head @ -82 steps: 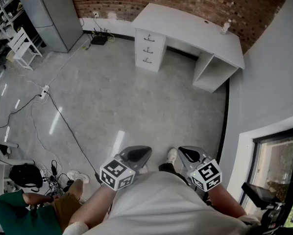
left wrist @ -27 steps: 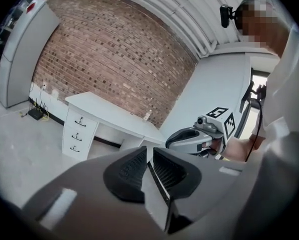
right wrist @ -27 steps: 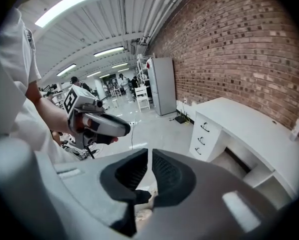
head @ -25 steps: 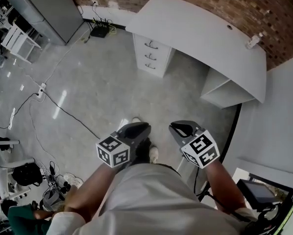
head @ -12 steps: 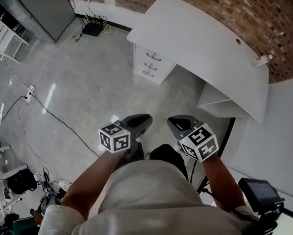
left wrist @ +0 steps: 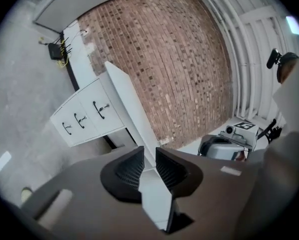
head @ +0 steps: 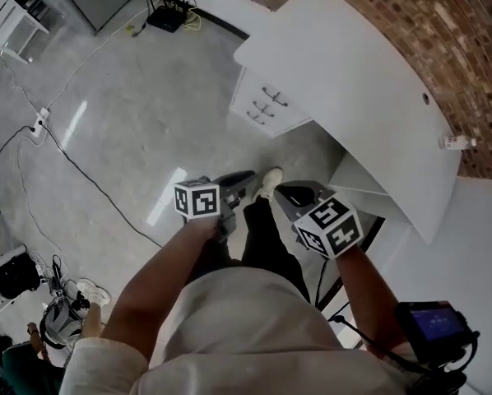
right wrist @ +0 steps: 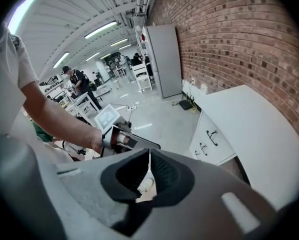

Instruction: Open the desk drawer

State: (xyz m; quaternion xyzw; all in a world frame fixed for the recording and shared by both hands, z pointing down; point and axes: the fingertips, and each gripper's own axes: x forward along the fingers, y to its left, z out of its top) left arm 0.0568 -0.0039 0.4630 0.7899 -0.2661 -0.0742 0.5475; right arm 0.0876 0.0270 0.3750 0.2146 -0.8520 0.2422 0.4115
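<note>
Desk drawer point(head: 266, 105): sat shut under desk point(head: 353, 72), at one end. Held left gripper point(head: 248, 181) short of desk, empty jaws opening, likely readying for a handle point(head: 277, 99); right gripper point(head: 289, 192) likewise, pinched together, empty, spare.

I hold my left gripper point(head: 243, 183) out ahead of me on a bare left forearm point(head: 160, 278). Its jaws are opening, with nothing between them. My right gripper point(head: 294, 194) is just beside it, tilted downward, its jaws together at the tips and empty.
</note>
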